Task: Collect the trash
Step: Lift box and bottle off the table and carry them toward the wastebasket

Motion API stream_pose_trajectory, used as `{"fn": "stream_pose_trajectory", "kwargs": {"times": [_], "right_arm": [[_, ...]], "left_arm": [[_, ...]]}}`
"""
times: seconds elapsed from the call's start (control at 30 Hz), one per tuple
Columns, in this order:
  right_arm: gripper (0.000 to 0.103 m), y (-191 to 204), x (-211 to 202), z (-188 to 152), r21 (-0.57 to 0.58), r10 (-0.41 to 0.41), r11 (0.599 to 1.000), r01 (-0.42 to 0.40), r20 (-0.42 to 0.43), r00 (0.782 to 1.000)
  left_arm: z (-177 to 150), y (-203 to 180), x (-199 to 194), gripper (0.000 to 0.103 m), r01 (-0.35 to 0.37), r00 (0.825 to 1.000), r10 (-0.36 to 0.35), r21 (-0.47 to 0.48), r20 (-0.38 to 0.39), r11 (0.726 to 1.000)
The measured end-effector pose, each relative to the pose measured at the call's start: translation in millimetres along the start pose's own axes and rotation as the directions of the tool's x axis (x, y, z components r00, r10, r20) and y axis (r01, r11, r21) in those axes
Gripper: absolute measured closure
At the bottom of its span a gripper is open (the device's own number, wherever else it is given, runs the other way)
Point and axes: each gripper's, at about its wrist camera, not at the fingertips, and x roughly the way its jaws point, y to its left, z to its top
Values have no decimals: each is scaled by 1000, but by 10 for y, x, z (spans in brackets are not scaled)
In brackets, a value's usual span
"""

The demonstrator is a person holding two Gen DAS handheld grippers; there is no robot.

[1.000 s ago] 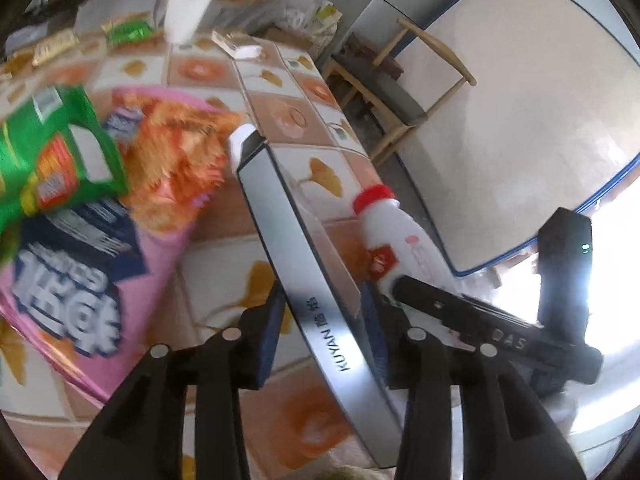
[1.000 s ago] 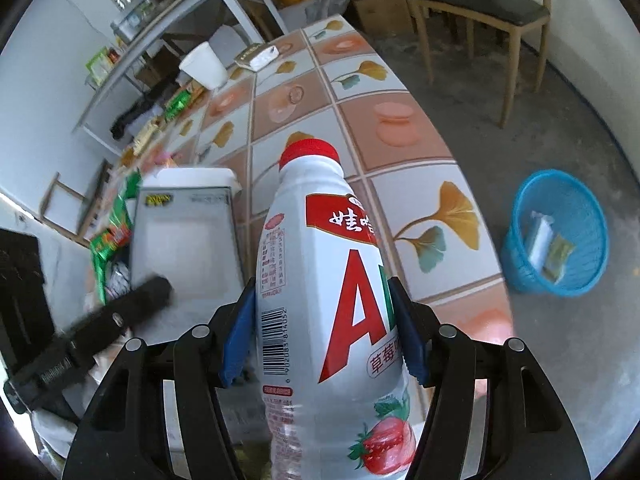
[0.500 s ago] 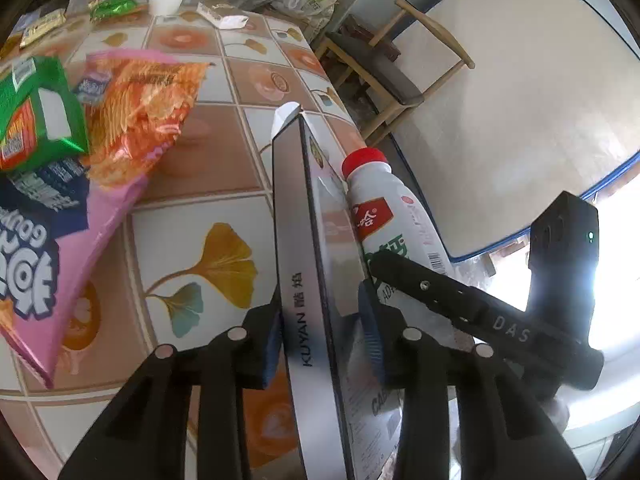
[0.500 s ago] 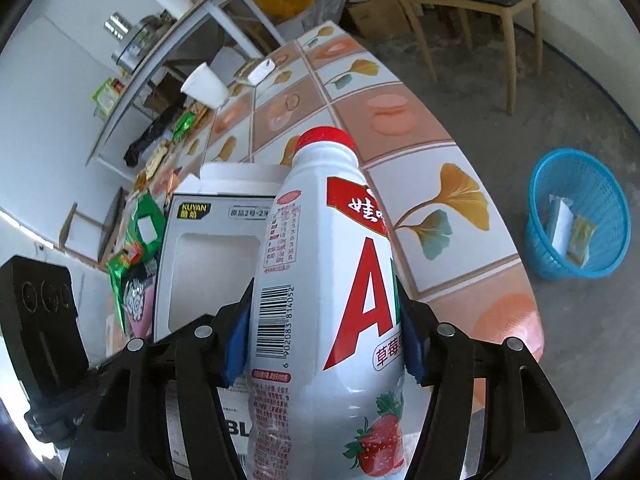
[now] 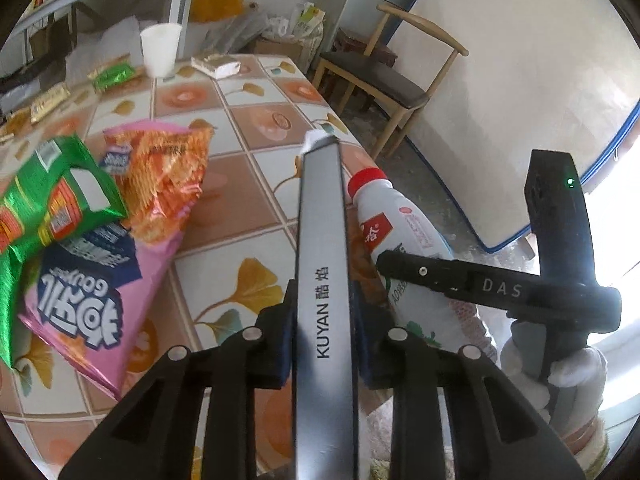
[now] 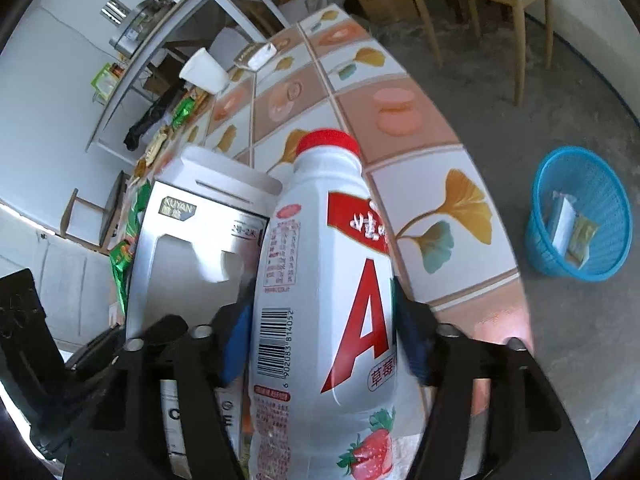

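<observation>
1. Right wrist view: the right tool (image 6: pixel 322 344) is clamped on the body of a white drink bottle (image 6: pixel 332 280) with a red cap, its long axis running straight out along the fingers, cap forward.
2. The left tool (image 5: pixel 322 316) grips a flat silver box (image 5: pixel 322 280) edge-on, its long axis also pointing away along the fingers, just beside the bottle.
3. Both items are held above the near end of the tiled table (image 6: pixel 420 184).
4. The blue basket (image 6: pixel 580 216) stands on the floor beyond the table's edge, ahead and to the right of the right tool, with a couple of wrappers already in it.
5. The right hand looks nearer the basket, so the bottle probably goes first, swung rightward past the edge.
6. Snack bags (image 5: pixel 100 240) lie uncollected on the table to the left.
</observation>
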Motion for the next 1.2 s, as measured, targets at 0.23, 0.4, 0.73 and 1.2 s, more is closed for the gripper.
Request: {"fn": "stream_pose_trajectory", "kwargs": {"times": [0.23,0.4,0.73,1.2], "right_arm": [[47,-123,-75,-24,59,66,996,-67,16,998],[47,-193,-116,-68,86,102,991,-104,22,995],[47,-243,-190,-99,112,150,982,-153,37,988],[47,-357,-270,-131,123,194,972,-199,52,980]], "left_arm": [[-13,-59,-45,80,-40,999,38,45,36,998],[-20,-128,-101,80,-54,997,50,71,61,996],[-20,-254,-181,80,-75,993,65,111,97,991],[-44,-451,-209,80,-117,986,95,165,135,979]]}}
